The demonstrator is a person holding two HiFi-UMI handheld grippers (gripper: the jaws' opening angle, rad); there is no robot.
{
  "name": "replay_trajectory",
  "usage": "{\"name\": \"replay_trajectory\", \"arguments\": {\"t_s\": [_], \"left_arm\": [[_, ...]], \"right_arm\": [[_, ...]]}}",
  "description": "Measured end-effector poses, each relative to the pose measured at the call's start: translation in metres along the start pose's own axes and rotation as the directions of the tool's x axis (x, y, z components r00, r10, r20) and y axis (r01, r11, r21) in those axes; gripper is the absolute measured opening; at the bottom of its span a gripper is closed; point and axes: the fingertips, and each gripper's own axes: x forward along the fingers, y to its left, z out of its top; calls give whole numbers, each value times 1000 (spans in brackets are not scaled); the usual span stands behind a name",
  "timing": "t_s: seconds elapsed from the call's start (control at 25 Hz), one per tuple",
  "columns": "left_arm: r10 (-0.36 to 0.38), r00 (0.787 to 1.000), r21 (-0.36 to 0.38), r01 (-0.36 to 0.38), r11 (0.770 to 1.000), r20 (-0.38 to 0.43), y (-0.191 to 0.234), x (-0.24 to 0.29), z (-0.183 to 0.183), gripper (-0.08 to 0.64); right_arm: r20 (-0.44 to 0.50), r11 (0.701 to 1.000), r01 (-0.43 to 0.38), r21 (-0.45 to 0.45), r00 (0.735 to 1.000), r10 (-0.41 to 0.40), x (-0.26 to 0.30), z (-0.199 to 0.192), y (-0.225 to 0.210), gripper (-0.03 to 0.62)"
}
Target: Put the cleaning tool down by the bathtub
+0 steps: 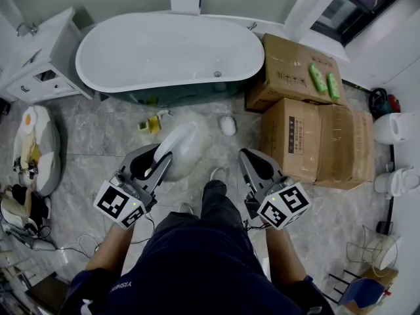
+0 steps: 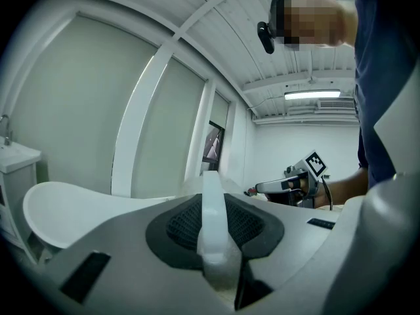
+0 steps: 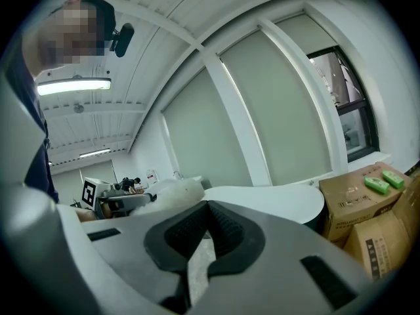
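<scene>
Two grippers: left gripper (image 1: 156, 157) fingers tight around cleaning tool (image 1: 178, 147), right gripper (image 1: 248, 156) fingers together

The grey tiled floor (image 1: 98, 143) bears a white bathtub (image 1: 164, 51) at its far side. Cardboard boxes (image 1: 308, 143) stand beside the tub's right end and a white cabinet (image 1: 39, 58) stands at its left. A small yellow item (image 1: 152, 123) and a white lump (image 1: 227, 125) lie near its base.

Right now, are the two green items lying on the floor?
No, the green items lie on top of a cardboard box beside the bathtub.
</scene>
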Motion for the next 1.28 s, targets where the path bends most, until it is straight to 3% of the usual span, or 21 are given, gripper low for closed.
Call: {"name": "replay_trajectory", "arguments": {"t_s": [0.56, 1.28], "left_arm": [[67, 996, -22, -68, 997, -63, 36, 133, 9, 109], [82, 982, -60, -94, 994, -172, 71, 242, -19, 110]], "right_arm": [[-70, 998, -51, 37, 996, 53, 46, 30, -136, 5], [-130, 993, -64, 101, 988, 77, 93, 23, -240, 5]]}}
